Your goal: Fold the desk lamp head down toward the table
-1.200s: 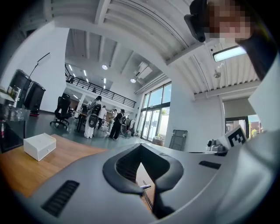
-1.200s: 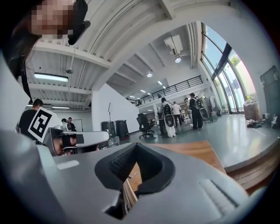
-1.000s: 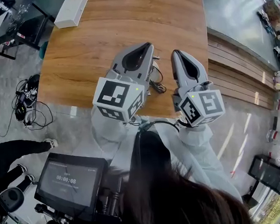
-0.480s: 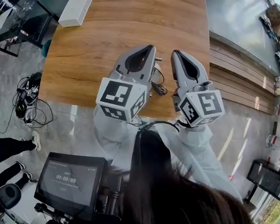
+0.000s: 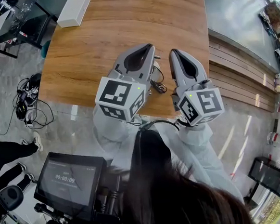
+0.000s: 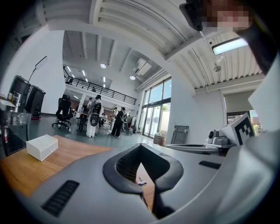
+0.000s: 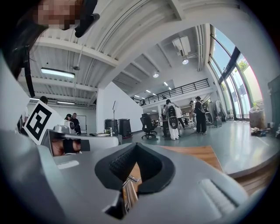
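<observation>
No desk lamp shows in any view. In the head view my left gripper (image 5: 145,47) and right gripper (image 5: 176,52) are held side by side and level above the near edge of the wooden table (image 5: 123,18). Both are shut with nothing between the jaws. In the left gripper view the closed left gripper (image 6: 141,146) points across the table toward a hall with people in it. The right gripper view shows the right gripper (image 7: 135,145) closed too, with wood showing through the gap behind its tips.
A white box (image 5: 71,10) lies at the table's far left corner, also seen as the white box (image 6: 42,146). Black cables (image 5: 156,86) hang between the grippers. A dark side table (image 5: 12,25), floor cables (image 5: 26,101) and a bystander's legs (image 5: 10,150) are at the left.
Both grippers stay shut and in place. The bystander's legs at the left edge have shifted a little.
</observation>
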The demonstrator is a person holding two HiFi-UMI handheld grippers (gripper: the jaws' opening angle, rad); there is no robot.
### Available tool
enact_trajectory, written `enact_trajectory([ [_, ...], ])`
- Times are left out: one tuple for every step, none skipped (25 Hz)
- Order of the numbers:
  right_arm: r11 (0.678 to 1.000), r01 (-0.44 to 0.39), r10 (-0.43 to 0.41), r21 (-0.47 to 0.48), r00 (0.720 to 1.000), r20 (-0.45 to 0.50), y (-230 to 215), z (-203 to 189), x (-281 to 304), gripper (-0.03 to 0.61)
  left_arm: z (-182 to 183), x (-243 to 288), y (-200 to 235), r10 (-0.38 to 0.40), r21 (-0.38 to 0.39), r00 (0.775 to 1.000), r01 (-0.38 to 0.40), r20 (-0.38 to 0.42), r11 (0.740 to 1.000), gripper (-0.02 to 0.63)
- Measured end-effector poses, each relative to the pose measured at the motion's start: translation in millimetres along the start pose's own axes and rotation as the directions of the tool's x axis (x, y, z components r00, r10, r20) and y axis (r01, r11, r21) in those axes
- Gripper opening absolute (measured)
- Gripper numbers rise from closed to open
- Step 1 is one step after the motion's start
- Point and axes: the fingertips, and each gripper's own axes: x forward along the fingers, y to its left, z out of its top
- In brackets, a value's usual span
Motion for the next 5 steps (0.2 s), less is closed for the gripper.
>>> enact_trajectory([
  [1.0,-0.001,0.001,0.0,1.0,0.0,1.0,-0.2,0.8,0.0,-0.2,-0.4,1.2,0.0,0.0,1.0,0.0,0.0,1.0,0.002],
  [1.0,-0.001,0.001,0.0,1.0,0.0,1.9,-0.2,1.1,0.0,-0.1,-1.1,2.0,0.001,0.0,1.0,-0.001,0.0,1.0,0.002],
  [1.0,-0.001,0.001,-0.001,1.0,0.0,2.8,-0.2,1.0,0.0,0.0,-1.9,2.4,0.001,0.0,1.0,-0.001,0.0,1.0,0.002],
  [1.0,-0.001,0.001,-0.001,1.0,0.0,3.7,-0.4,0.7,0.0,0.2,-2.7,2.7,0.001,-0.001,1.0,-0.001,0.001,1.0,0.002],
  [1.0,-0.001,0.001,-0.001,1.0,-0.001,4.5,-0.5,0.5,0.0,0.3,-3.5,3.0,0.002,-0.001,1.0,-0.002,0.001,1.0,0.002],
])
